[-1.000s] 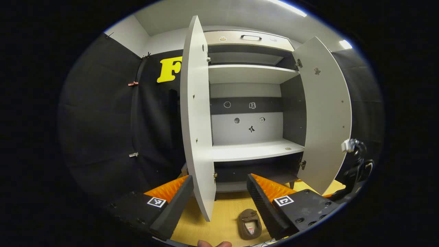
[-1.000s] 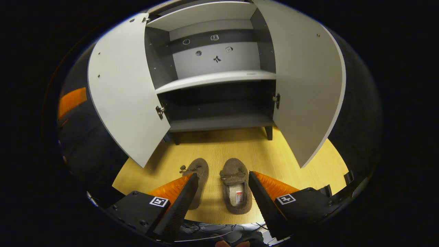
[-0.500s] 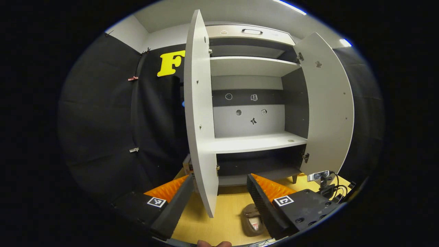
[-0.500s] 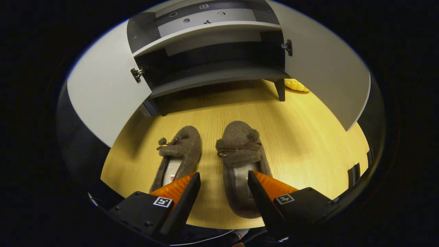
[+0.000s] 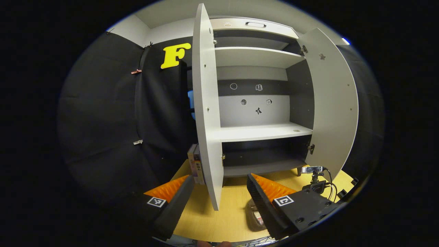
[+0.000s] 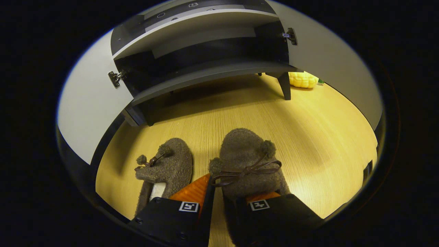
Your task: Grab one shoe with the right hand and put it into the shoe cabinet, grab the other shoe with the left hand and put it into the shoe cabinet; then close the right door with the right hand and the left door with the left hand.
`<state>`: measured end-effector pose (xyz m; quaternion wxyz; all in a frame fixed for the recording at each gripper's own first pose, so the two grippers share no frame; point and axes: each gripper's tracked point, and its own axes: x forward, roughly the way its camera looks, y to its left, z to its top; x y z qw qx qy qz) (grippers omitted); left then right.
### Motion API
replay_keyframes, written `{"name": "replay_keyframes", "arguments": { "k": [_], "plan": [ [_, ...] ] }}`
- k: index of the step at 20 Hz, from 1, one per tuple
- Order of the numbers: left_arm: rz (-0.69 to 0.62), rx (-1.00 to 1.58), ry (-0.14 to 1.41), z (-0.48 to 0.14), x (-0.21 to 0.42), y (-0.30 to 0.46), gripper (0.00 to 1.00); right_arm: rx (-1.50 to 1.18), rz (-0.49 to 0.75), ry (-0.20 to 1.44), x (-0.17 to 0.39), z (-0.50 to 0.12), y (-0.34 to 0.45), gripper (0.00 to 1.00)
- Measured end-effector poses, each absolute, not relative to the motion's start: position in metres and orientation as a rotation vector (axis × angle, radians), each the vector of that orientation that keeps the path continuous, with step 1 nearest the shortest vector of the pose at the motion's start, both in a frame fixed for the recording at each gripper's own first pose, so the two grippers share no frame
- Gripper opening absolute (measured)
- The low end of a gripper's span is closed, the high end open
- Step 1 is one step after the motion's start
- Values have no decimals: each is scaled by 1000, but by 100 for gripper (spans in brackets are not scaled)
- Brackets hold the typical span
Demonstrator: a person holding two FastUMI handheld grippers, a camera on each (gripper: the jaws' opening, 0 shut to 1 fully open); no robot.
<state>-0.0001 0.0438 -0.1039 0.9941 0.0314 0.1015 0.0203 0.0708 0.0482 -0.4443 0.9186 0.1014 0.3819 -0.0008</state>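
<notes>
Two brown fuzzy slippers lie side by side on the wooden floor before the open grey shoe cabinet. In the right gripper view my right gripper is shut on the near-side wall of the right shoe, one finger inside it and one outside. The left shoe rests just beside it, untouched. In the left gripper view my left gripper hangs open in the air facing the cabinet's left door edge-on. One shoe peeks out behind its right finger.
Both cabinet doors stand wide open; the right door swings far out. A yellow corn-shaped toy lies by the cabinet's leg. A thin box stands behind the left door. A small camera on a stand with cables sits on the floor.
My right gripper dropped to the right shoe and shut on its side wall. My left gripper drifted slightly, still open, with the cabinet sitting a little higher in its view.
</notes>
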Motion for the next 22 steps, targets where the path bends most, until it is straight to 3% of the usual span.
{"name": "replay_keyframes", "arguments": {
  "k": [1,3,4,9,22],
  "plan": [
    [42,62,207,-106,1,43,99,227,5,778,77,-443,54,12],
    [42,59,214,-109,2,41,98,222,13,770,83,-449,47,15],
    [40,56,216,-109,3,40,98,210,23,766,82,-452,48,6],
    [18,60,198,-103,4,30,98,180,35,746,72,-417,36,6],
    [-47,33,154,-85,3,15,98,106,104,518,98,-143,21,6]
  ]
}}
